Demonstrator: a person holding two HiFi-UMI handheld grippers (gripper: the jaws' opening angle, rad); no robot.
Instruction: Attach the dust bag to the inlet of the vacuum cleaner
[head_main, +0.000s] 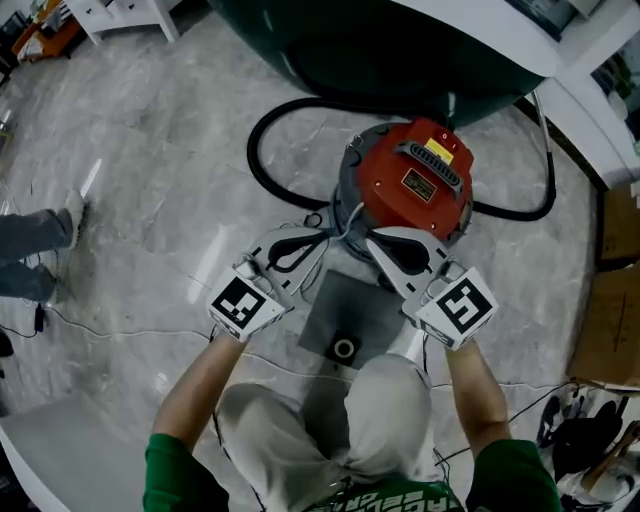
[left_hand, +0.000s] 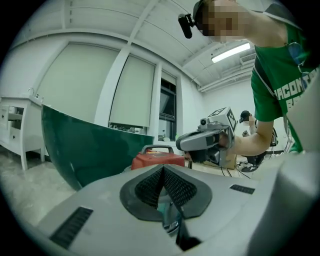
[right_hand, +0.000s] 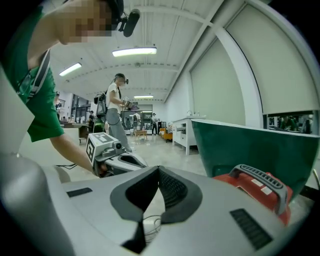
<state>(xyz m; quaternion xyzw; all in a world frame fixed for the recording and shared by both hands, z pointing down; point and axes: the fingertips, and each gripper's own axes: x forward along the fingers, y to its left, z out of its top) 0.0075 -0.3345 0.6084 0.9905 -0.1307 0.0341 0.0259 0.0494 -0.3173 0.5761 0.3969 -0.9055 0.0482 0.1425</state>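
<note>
The vacuum cleaner (head_main: 415, 185) stands on the floor, a grey drum with a red lid and a black handle. Its red lid also shows in the left gripper view (left_hand: 157, 160) and the right gripper view (right_hand: 255, 189). The dust bag (head_main: 352, 300), a flat dark grey sheet with a white-ringed round hole, lies on the floor in front of the drum. My left gripper (head_main: 322, 236) (left_hand: 162, 167) hovers over the bag's left side, shut and empty. My right gripper (head_main: 372, 243) (right_hand: 159, 170) is beside it, over the bag's right side near the drum, shut and empty.
A black hose (head_main: 268, 172) loops on the floor left of the vacuum. A big dark green tub (head_main: 380, 50) stands behind it. Cardboard boxes (head_main: 610, 300) line the right side. Thin cables (head_main: 150, 330) cross the floor. Another person's legs (head_main: 35, 250) are at the left edge.
</note>
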